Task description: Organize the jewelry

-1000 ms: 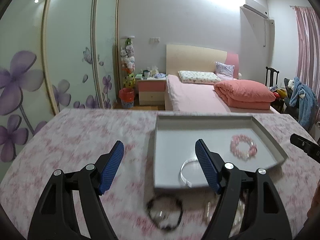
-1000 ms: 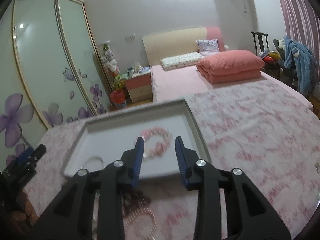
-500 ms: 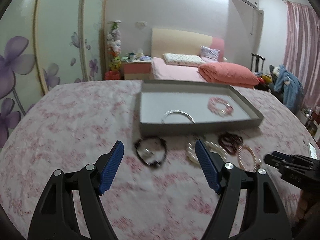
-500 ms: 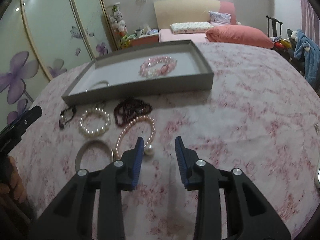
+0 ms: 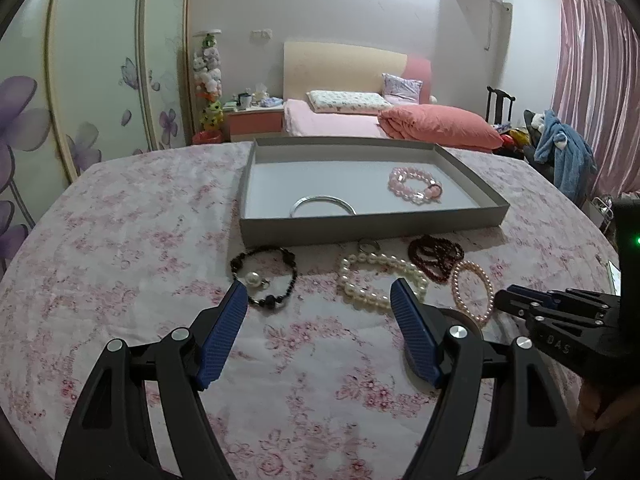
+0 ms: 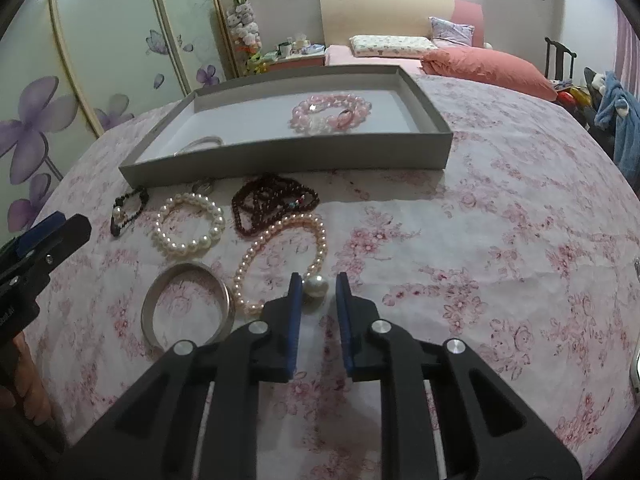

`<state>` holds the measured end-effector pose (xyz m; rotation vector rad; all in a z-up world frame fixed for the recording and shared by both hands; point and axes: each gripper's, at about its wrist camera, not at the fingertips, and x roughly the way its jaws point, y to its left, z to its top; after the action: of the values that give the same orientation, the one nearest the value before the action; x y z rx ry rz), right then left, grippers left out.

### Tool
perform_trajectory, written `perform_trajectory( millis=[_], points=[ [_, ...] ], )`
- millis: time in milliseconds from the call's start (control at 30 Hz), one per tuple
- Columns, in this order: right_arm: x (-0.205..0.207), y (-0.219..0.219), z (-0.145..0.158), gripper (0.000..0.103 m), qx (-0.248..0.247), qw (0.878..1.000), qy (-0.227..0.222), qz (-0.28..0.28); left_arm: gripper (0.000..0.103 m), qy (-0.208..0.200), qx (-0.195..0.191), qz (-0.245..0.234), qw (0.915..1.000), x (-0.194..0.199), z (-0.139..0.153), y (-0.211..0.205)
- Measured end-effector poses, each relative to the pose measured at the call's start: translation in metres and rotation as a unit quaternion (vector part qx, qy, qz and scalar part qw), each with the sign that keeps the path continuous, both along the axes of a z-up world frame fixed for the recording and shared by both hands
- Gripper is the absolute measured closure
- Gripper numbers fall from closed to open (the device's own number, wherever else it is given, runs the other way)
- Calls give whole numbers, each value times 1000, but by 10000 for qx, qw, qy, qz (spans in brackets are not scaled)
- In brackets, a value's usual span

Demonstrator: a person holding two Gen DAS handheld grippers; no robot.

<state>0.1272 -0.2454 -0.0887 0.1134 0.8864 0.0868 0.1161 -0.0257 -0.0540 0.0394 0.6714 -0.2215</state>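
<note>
Floral tablecloth (image 6: pixel 500 208) | tray (image 6: pixel 280 158): pink bracelet (image 6: pixel 332 114), silver bangle (image 5: pixel 322 204) | left tongs (image 5: pixel 316 320) wide open, empty | right tongs (image 6: pixel 316 294) closing around big pearl (image 6: pixel 318 285)

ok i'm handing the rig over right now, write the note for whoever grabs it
Right gripper: jaws closing around the big pearl of the pink pearl strand; not clamped yet.
Left gripper: open, empty, above the cloth near the black bead bracelet.
Done: silver bangle and pink bead bracelet lie in the grey tray.
Left, on the cloth in front of the tray: black bead bracelet, white pearl bracelet, dark red beads, pink pearl strand, metal bangle, a small ring.
</note>
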Motion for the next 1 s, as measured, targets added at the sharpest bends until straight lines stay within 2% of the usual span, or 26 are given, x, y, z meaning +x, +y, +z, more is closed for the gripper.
perform_trajectory(
  millis=[167,333,533,733,900,967,1000],
  points=[
    [0,-4,0,89,-9,10000,14,-26,28,237,-26,-211,9995,2,-6,-15],
    [-1,-16,0,90,46,9998,28,-201,21,390,38,-437,9983,1,-11,-35],
    [-4,-47,-2,90,15,9976,33,-693,13,750,247,-720,9943,3,-24,-63],
    [-6,-55,-3,90,44,9976,28,-689,9,967,555,-797,9906,5,-36,-85],
    [-6,-55,-3,90,87,9978,28,-651,10,1182,670,-636,9887,14,-42,-91],
    [-4,-53,-3,90,90,9980,28,-624,16,1153,655,-611,9893,14,-41,-88],
    [-4,-51,-3,90,92,9982,28,-590,23,1127,661,-603,9896,14,-40,-87]
  ],
)
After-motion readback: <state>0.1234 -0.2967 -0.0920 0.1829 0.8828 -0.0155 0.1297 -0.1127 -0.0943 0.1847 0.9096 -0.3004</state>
